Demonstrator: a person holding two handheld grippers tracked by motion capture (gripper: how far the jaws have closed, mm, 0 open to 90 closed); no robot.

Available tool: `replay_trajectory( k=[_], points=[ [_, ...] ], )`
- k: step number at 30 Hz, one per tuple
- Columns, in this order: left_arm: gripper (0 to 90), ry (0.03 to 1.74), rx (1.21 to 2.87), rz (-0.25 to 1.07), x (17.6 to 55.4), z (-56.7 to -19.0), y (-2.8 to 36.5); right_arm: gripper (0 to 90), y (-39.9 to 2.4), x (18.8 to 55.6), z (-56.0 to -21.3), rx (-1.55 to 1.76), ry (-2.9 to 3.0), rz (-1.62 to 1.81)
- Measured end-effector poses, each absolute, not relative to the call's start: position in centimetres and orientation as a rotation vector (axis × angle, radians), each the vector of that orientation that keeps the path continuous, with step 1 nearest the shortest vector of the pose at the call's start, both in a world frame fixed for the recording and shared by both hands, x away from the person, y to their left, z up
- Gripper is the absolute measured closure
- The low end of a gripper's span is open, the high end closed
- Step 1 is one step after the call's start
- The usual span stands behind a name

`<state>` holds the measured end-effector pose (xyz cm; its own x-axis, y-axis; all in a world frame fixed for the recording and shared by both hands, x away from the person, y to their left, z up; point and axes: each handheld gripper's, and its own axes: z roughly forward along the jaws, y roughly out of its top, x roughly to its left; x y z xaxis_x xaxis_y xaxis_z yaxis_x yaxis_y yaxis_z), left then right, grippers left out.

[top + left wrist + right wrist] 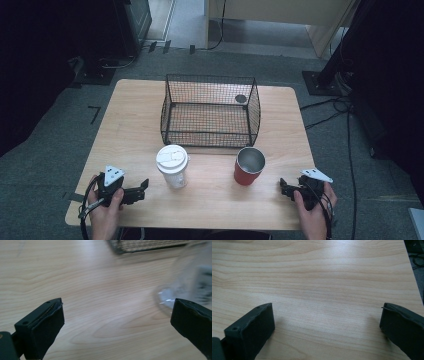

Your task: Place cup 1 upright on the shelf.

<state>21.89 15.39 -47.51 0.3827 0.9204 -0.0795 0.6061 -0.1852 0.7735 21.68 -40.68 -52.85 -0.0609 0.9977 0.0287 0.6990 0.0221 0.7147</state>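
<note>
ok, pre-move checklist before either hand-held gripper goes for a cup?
1. Left hand-held gripper open, nothing between its jaws: ok.
2. Right hand-held gripper open, bare table under it: ok.
3. White lidded cup upright, lid on: ok.
4. Red cup upright with its mouth open; whether it holds anything: cannot tell.
5. The two cups stand apart, with room for jaws around either: ok.
6. Wire basket upright behind the cups, top open; a small dark round thing sits at its far right corner, what it is: cannot tell.
</note>
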Motion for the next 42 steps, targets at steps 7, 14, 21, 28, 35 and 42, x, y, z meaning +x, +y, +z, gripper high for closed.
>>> replay_trajectory(
  k=[7, 14, 21, 28, 35, 42],
  points=[
    [0.0, 1.232, 1.888, 0.494, 20.7, -46.0, 13.1, 0.0, -40.7, 21.7, -52.9, 1.725, 1.812, 0.791],
    [0.0, 1.144, 1.900, 0.464, 20.3, -44.7, 10.9, 0.0, -40.7, 21.7, -52.9, 1.724, 1.812, 0.791],
    [0.0, 1.118, 1.906, 0.435, 20.6, -43.8, 8.9, 0.0, -40.7, 21.7, -52.8, 1.726, 1.811, 0.791],
    [0.0, 1.117, 1.914, 0.455, 21.1, -43.0, 7.3, 0.0, -40.7, 21.7, -52.9, 1.725, 1.812, 0.791],
    [0.0, 1.154, 1.895, 0.476, 21.8, -42.7, 5.9, 0.0, -40.7, 21.7, -52.9, 1.724, 1.812, 0.791],
    [0.2, 1.180, 1.895, 0.516, 22.7, -42.5, 4.4, 0.0, -40.7, 21.7, -52.9, 1.726, 1.811, 0.792]
  ],
)
